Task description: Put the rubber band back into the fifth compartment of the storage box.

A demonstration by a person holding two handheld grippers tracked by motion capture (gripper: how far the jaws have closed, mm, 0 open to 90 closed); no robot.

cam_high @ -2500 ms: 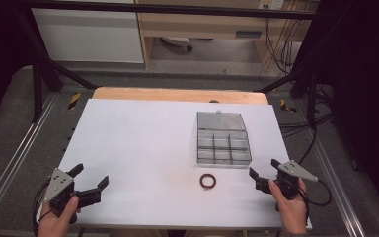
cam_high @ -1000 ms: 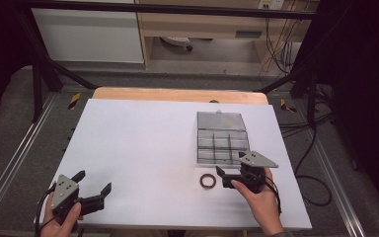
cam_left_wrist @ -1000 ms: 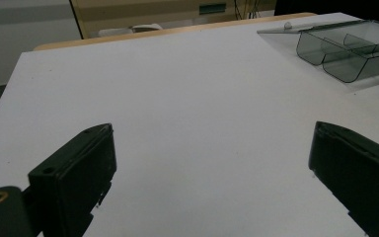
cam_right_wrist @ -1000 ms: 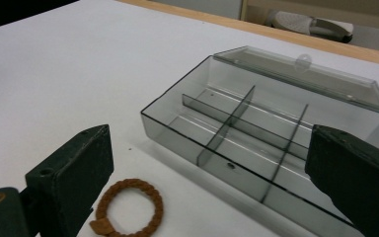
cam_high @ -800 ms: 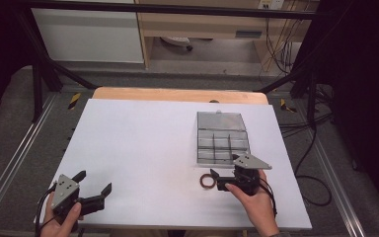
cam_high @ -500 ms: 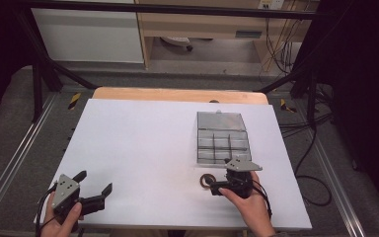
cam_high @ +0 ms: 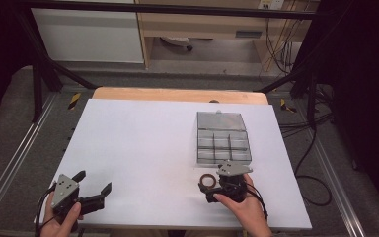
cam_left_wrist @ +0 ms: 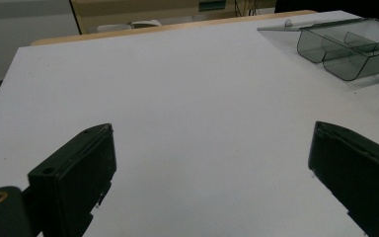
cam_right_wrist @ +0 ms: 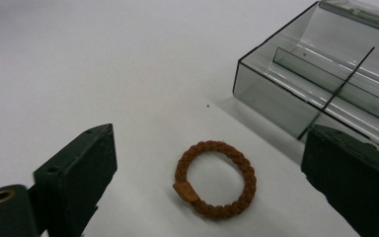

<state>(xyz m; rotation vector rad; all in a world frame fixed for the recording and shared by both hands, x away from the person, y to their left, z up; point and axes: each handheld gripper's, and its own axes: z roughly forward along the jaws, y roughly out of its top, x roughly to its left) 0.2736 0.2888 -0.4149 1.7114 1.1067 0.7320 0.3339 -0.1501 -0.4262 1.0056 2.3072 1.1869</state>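
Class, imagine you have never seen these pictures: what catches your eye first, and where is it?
First, the small brown braided ring, lying flat on the white table between the open jaws of the right tool. Just beyond it stands the clear grey plastic compartment box, lid open. The left tool waits open at the table's near left corner.

left gripper [cam_high: 94, 190] sits low at the near edge, jaws spread wide; right gripper [cam_high: 205, 186] likewise gapes, hand [cam_high: 244, 210] behind it.

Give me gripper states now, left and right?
Left gripper: open, holding nothing.
Right gripper: open, jaws either side of the brown hair tie, not gripping it.
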